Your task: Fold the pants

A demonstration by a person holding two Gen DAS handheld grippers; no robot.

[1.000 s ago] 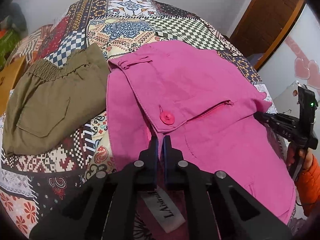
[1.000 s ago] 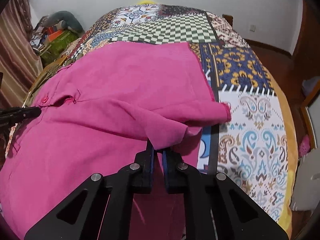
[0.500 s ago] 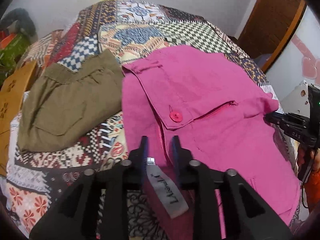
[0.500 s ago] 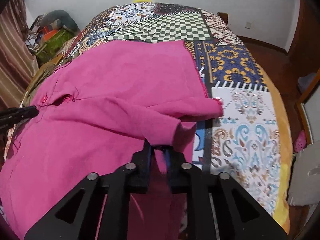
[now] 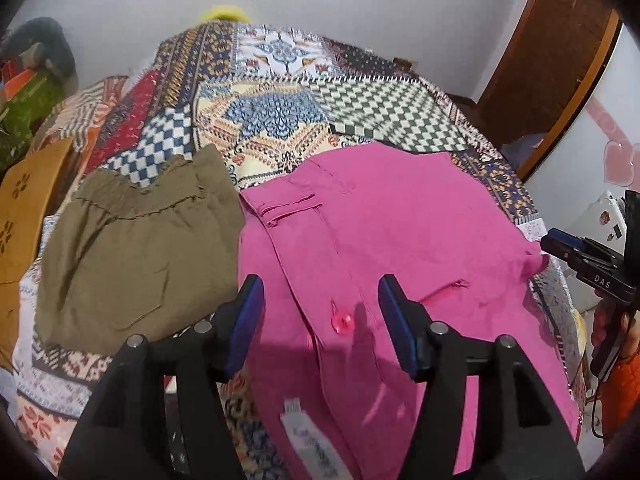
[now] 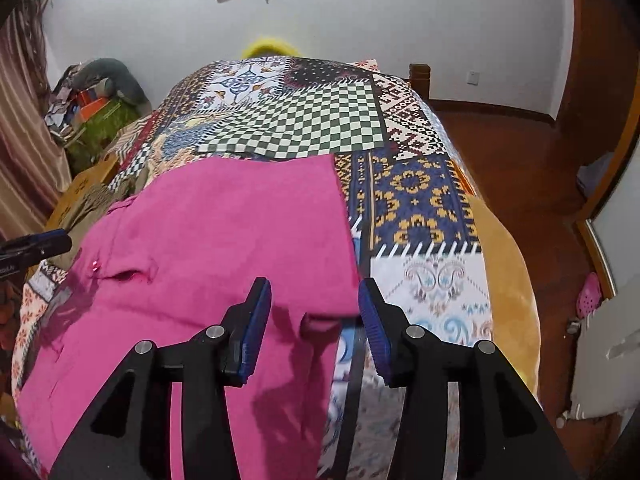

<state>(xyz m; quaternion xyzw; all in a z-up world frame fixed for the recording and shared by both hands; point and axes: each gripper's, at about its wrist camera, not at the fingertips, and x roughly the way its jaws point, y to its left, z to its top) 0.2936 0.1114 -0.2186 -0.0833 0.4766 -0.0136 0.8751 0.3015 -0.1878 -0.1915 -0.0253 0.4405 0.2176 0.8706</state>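
Both pairs of jaws were opening with nothing clamped between them: the left gripper (image 5: 320, 320) hung over the waistband and button (image 5: 341, 321) of the pink pants (image 5: 400, 240), and the right gripper (image 6: 314, 316) hung over their folded leg end. Those pants lay folded and flat on the patchwork bedspread (image 6: 296, 120), with a folded olive garment (image 5: 132, 256) just beside them at the left. No container could be made out with certainty.
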